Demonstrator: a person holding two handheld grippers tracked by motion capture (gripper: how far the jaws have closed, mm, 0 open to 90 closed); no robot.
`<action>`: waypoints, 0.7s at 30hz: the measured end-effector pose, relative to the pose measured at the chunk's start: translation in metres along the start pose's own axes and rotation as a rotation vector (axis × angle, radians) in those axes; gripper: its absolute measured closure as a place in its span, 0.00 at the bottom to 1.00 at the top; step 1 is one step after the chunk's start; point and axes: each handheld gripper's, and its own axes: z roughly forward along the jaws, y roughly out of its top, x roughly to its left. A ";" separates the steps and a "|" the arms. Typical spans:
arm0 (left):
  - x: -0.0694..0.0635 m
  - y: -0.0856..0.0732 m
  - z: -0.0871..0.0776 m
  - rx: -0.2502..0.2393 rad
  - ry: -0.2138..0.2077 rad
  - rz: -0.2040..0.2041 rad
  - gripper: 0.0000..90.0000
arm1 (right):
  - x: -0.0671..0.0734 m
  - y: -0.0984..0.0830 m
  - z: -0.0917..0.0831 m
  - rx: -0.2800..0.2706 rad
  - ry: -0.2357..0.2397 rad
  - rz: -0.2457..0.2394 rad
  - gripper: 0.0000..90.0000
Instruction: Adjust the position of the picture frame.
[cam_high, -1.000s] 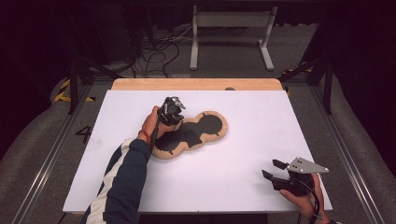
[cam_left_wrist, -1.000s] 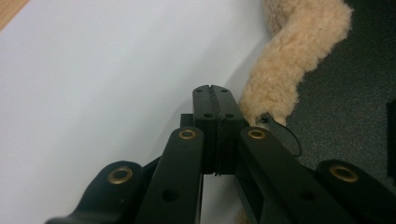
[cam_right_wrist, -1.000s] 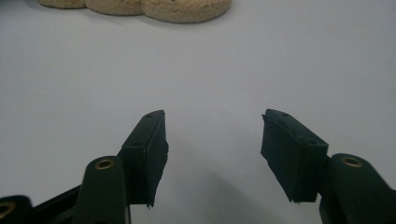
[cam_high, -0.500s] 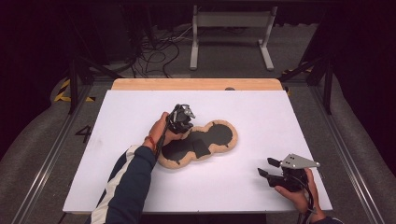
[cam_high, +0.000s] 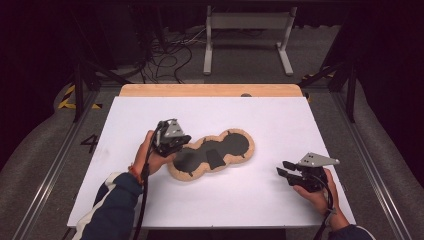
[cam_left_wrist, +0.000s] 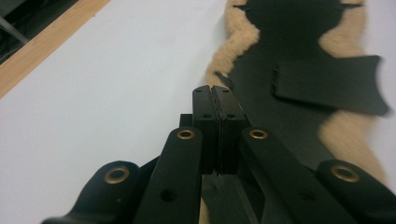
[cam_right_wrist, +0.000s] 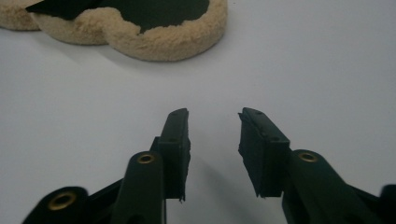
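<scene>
Here, the left gripper fingers are clenched on the fleece-edged black pad's near end, mid-desk. The right gripper has just been closing on nothing. Best to drag slowly and low.

A single legible mark: the numeral "4", dark on the grey floor, just left of the table's left edge. Farther left, yellow-and-black hazard striping on the floor carries no lettering.
</scene>
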 end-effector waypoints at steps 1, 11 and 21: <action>-0.004 -0.008 -0.006 -0.007 -0.005 -0.023 0.99 | -0.003 0.002 0.002 -0.002 0.004 0.011 0.74; -0.040 -0.076 -0.046 -0.021 -0.004 -0.155 0.92 | -0.022 0.033 0.031 -0.008 -0.061 0.069 0.79; -0.028 -0.091 -0.033 0.026 0.025 -0.259 0.89 | -0.026 0.060 0.079 0.002 -0.045 0.186 0.76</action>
